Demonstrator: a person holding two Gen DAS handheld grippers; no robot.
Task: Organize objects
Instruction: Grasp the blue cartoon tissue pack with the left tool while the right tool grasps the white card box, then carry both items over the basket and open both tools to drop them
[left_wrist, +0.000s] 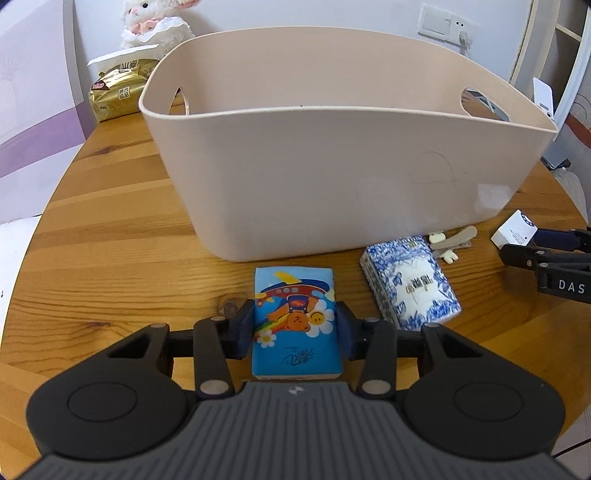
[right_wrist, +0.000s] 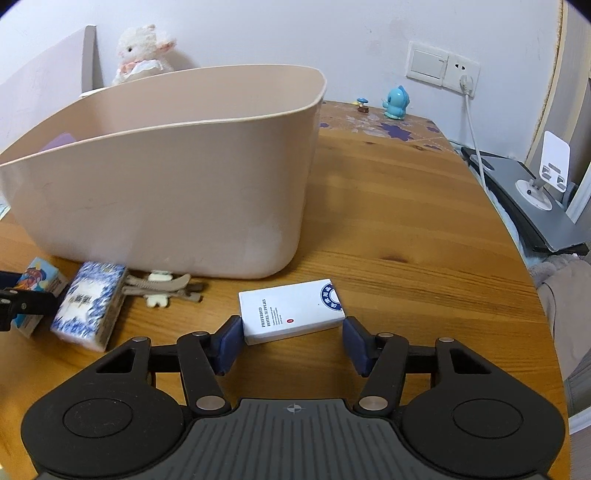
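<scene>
- While the left gripper (left_wrist: 295, 326) sits low over the wooden table (left_wrist: 110, 229), its left wrist view shows both blue pads pressed against the sides of a cartoon tissue pack (left_wrist: 295, 321), pinching it just in front of the beige tub (left_wrist: 332, 177).
- Just right of that pack lies a blue-and-white tissue pack (left_wrist: 410, 282), with tan hair clips (left_wrist: 452, 240) beyond it near the tub's wall.
- At the far right edge, the right gripper's dark fingers reach toward a small white box (left_wrist: 513, 232).
- Behind the tub stand a gold snack bag (left_wrist: 118, 94) and a white plush toy (left_wrist: 155, 26).
- From the right wrist view, the right gripper (right_wrist: 293, 341) has its fingers spread to either side of the white box (right_wrist: 291, 310), which lies flat on the table; the left pad touches the box's end, the right pad stands just clear.
- Left of the box lie the hair clips (right_wrist: 162, 288), the blue-and-white tissue pack (right_wrist: 88, 302) and the cartoon tissue pack (right_wrist: 37, 288).
- Across the table stands a small blue figurine (right_wrist: 397, 101).
</scene>
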